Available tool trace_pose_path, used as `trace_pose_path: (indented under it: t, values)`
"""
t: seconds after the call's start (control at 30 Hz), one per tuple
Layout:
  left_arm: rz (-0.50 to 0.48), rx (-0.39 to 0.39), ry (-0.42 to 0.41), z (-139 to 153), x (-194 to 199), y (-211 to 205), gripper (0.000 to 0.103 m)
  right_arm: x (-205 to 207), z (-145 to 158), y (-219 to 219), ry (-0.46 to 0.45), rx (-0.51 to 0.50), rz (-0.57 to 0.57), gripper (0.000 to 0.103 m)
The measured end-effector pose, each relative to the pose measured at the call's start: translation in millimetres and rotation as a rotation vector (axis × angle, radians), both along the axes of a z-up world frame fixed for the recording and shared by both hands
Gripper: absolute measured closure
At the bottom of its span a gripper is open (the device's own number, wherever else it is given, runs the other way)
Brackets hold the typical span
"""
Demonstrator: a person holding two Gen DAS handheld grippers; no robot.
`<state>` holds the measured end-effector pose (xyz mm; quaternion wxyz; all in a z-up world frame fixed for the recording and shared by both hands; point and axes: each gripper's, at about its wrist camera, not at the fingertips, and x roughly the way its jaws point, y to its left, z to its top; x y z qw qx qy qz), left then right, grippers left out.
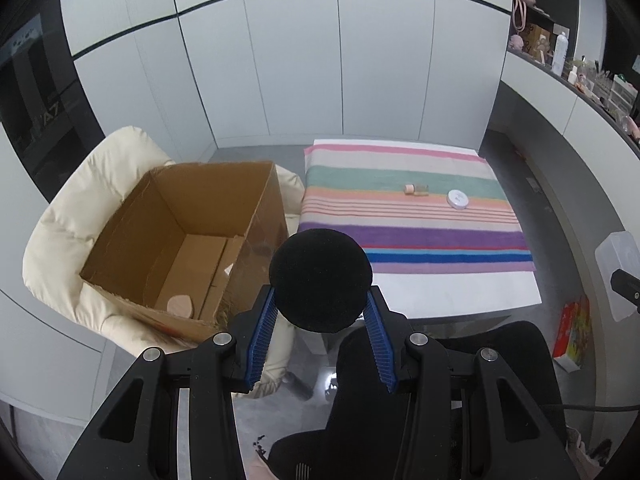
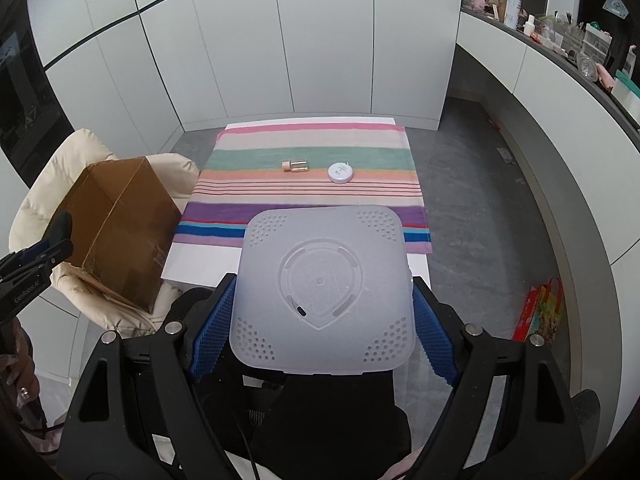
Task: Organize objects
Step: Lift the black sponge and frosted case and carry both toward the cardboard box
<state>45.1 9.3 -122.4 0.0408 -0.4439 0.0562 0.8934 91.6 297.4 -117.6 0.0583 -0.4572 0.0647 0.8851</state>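
Observation:
My left gripper is shut on a round black puff, held in the air just right of an open cardboard box. A beige oval thing lies on the box's floor. My right gripper is shut on a frosted white square plastic container with perforated corners, held above the table's near edge. On the striped towel lie a small bottle with a pink cap and a round white tin. Both also show in the left wrist view: bottle, tin.
The box rests on a cream padded chair left of the white table. A black chair back sits below the grippers. A red packet lies on the grey floor at right. A cluttered shelf runs along the right wall.

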Motion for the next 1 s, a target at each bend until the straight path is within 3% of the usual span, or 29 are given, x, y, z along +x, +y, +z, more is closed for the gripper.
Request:
trace_pose_path:
  t: [0.53, 1.0]
  values:
    - [0.045, 0.001, -0.019, -3, 1, -16, 0.057, -16, -9, -28, -0.026, 0.009, 0.081, 0.018]
    - [0.206, 0.001, -0.071, -17, 22, -82, 0.057, -38, -18, -101, -0.026, 0.008, 0.28, 0.018]
